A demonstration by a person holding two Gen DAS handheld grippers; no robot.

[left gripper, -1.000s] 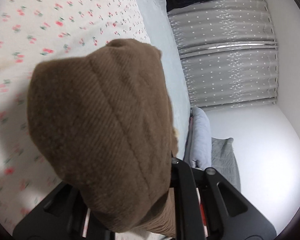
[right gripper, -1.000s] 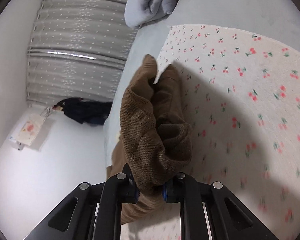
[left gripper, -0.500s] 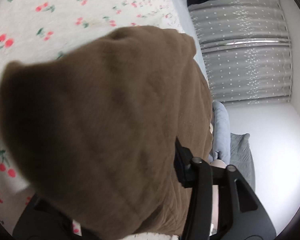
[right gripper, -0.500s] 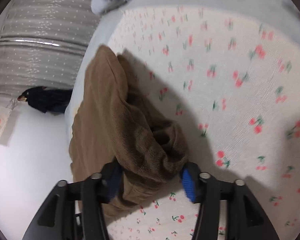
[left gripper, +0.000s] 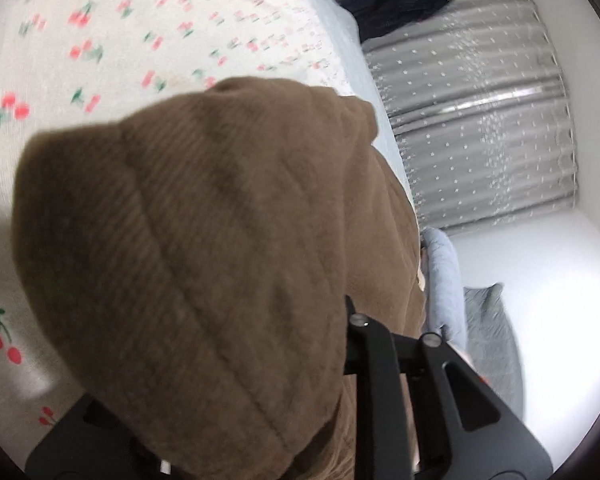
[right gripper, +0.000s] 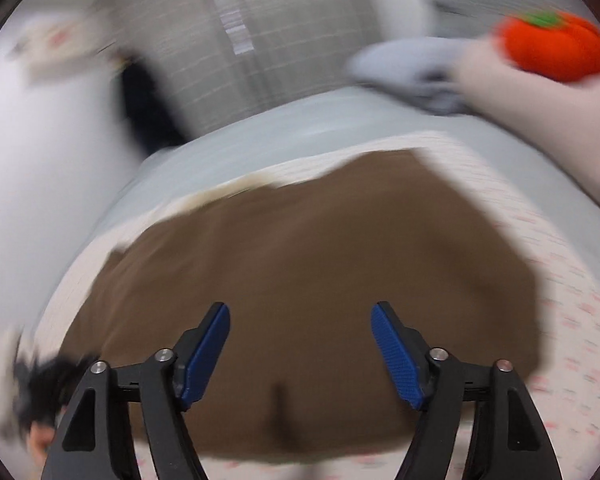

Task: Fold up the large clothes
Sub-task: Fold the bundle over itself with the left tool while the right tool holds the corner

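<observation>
A brown corduroy garment (left gripper: pixel 188 240) is bunched over my left gripper (left gripper: pixel 228 344) and fills most of the left wrist view. Only the black right finger (left gripper: pixel 374 348) shows; the other finger and both pads are under the cloth. The jaws are closing on that fold. In the blurred right wrist view the same brown garment (right gripper: pixel 320 248) lies spread flat on the cherry-print sheet (right gripper: pixel 572 304). My right gripper (right gripper: pixel 300 308) hovers over its near edge. Its blue pads (right gripper: pixel 208 352) stand wide apart and are still opening, with nothing between them.
The cherry-print sheet (left gripper: pixel 100 48) covers a pale blue bed (right gripper: pixel 260 136). An orange plush fruit (right gripper: pixel 556 46) sits on a pale cushion at the far right beside blue-grey bedding (right gripper: pixel 404 68). A grey starred curtain (left gripper: pixel 480 128) and a dark hanging garment (left gripper: pixel 396 0) stand beyond the bed.
My right gripper let go of the brown bunch, opened wide, rolled and swung away; it now looks over the flat garment. My left gripper sank toward the bed with the cloth still over it.
</observation>
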